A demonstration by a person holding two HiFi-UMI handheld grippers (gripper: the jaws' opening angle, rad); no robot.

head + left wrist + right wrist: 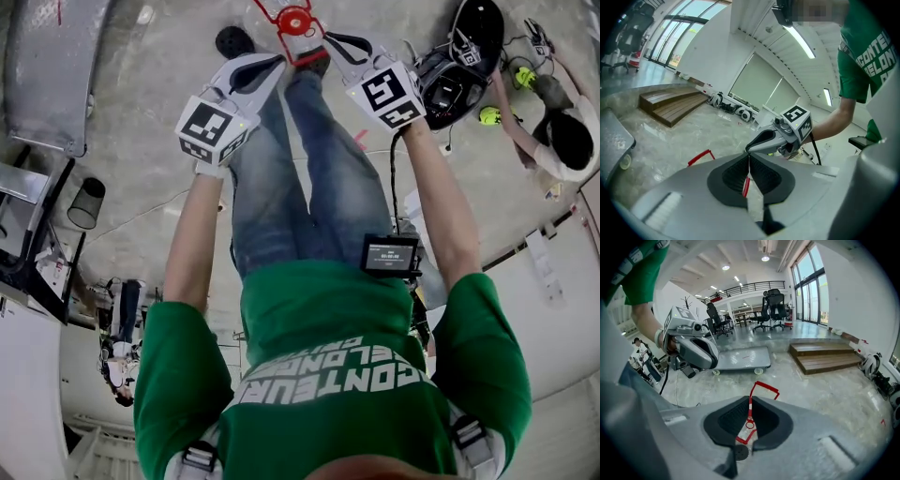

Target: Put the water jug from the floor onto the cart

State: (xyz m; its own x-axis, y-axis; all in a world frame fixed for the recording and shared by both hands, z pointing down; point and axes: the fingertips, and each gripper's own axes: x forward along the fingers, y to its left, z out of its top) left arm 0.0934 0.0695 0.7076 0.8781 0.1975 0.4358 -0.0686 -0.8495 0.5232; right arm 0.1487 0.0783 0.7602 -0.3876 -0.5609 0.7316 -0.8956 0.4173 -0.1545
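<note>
**Item: water jug (pixel 296 21).** It is seen from straight above in the head view, with its round red cap facing up at the camera, so its long axis appears to be upright. The body below the cap is barely made out. It sits to the right of the cart (pixel 56 75) and well apart from it, just ahead of the person's shoes. No view shows whether it rests on the floor or hangs clear of it.

**Part: red handle (pixel 767 386).** A thin red bar frame around the cap. One bent corner sticks out past the jaw tips towards the cart in the right gripper view.

**Tool: left gripper (pixel 749 154).** The jaws are closed almost fully, with the pads pinching a thin red strip of the handle. It lies on the side of the jug nearer the cart and points down and inward at the cap.

**Tool: right gripper (pixel 750 398).** The jaws are nearly together, clamped on a red bar of the handle that runs down the slit between the pads, with a small red ring showing in the gap. It lies on the side of the jug farther from the cart.

**Landmark: cart.** A flat grey platform on small wheels, with a bare deck.

**Also present:** wooden steps (pixel 825 355) to the right of the cart in the right gripper view, and a black mesh bin (pixel 86 202) just below the cart in the head view
</note>
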